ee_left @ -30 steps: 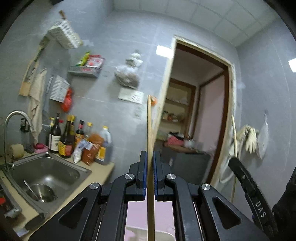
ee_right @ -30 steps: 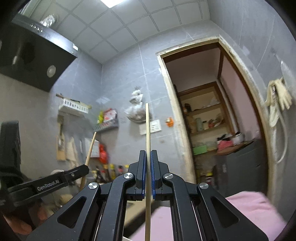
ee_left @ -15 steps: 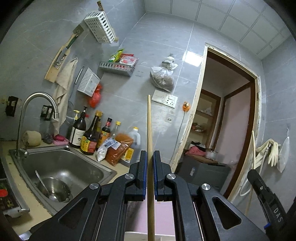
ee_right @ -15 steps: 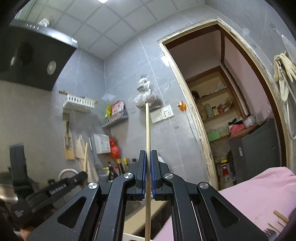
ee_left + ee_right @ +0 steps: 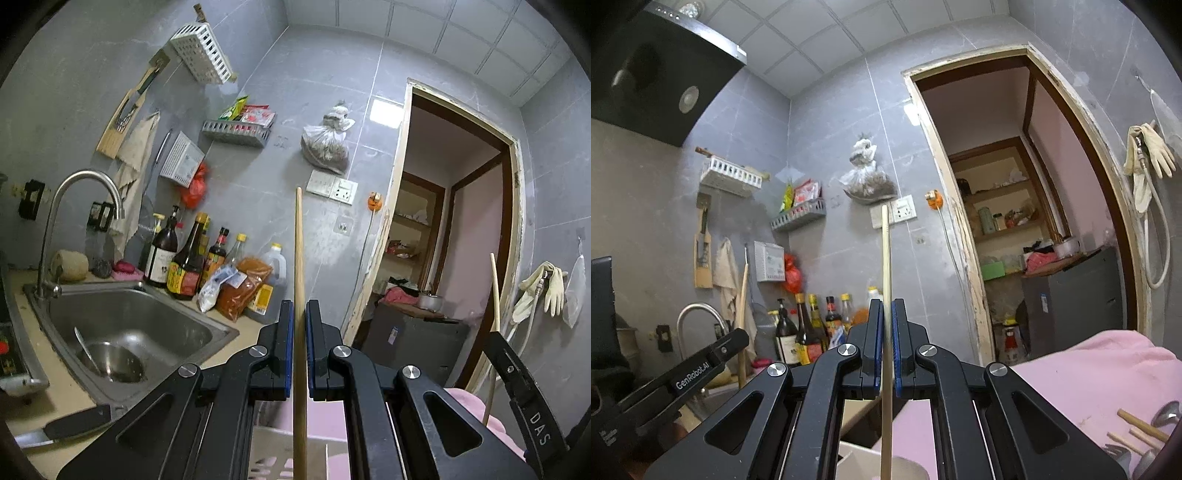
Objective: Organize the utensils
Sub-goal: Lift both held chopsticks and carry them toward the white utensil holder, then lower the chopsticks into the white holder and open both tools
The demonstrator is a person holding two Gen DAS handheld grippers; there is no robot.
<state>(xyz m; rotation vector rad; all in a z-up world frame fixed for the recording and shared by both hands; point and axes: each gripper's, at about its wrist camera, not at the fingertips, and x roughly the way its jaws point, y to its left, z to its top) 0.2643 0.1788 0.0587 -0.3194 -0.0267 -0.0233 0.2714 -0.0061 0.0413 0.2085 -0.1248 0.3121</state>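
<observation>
We hold one wooden chopstick (image 5: 298, 258) upright in the left gripper (image 5: 299, 350) and another chopstick (image 5: 885, 266) in the right gripper (image 5: 884, 350), both clamped tight mid-shaft. They look light, stiff and smooth, so they may pivot.

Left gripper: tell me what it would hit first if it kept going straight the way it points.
Probably the grey tiled wall, between the bottles and the doorway. The left gripper, jaws shut on an upright chopstick, points level at it; nothing nearer shows in that line, though depth is unclear.
</observation>
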